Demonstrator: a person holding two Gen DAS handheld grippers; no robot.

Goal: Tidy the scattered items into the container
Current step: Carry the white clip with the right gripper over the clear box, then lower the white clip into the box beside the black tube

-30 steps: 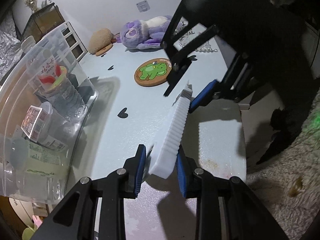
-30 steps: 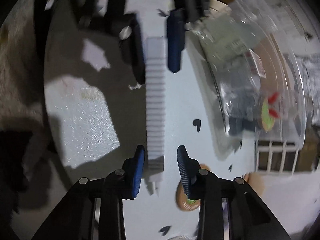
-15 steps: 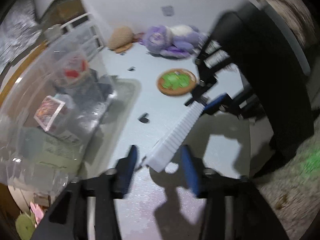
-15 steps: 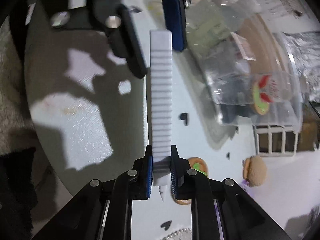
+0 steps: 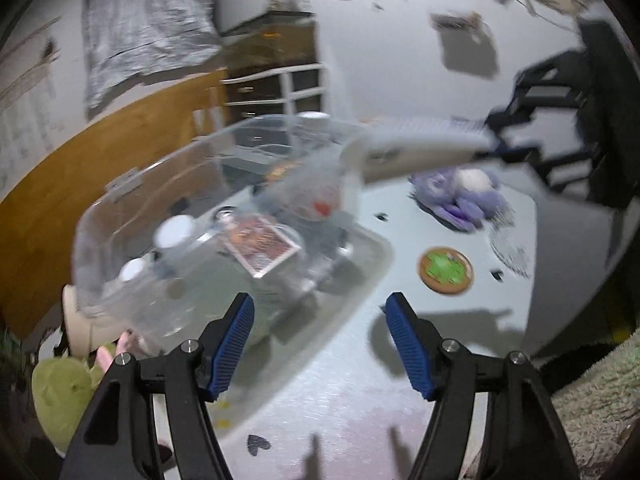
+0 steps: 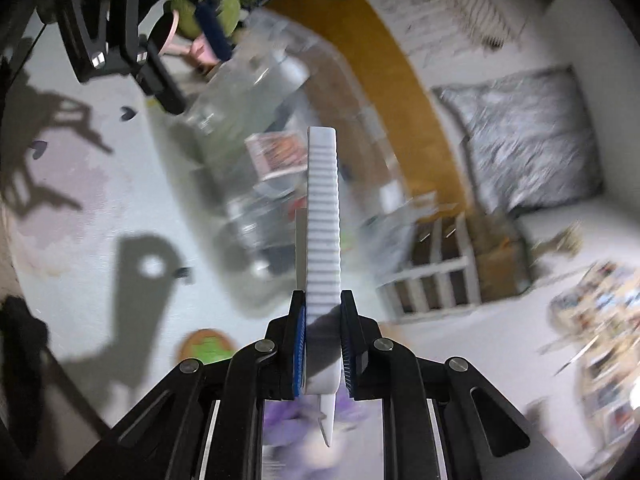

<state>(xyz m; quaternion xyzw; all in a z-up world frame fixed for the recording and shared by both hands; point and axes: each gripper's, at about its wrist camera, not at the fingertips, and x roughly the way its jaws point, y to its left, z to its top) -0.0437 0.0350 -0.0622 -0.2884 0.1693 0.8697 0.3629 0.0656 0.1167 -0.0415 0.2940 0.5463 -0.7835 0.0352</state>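
Observation:
My right gripper (image 6: 323, 350) is shut on one end of a long white ribbed bar (image 6: 323, 216) and holds it in the air over the clear plastic container (image 6: 256, 92). In the left wrist view the bar (image 5: 420, 148) hangs above the far right corner of the container (image 5: 132, 184), with the right gripper (image 5: 496, 144) at its right end. My left gripper (image 5: 318, 344) is open and empty, low over the table in front of the container. The container holds bottles, a card box (image 5: 262, 246) and other items.
A round green coaster (image 5: 446, 270) and a purple plush toy (image 5: 464, 194) lie on the pale table (image 5: 360, 380) to the right. A white rack (image 5: 288, 88) stands behind the container. A green plush (image 5: 60, 392) sits at the lower left.
My left gripper let go of the bar and opened wide. My right gripper closed on the bar, lifted it off the table and carried it over the container.

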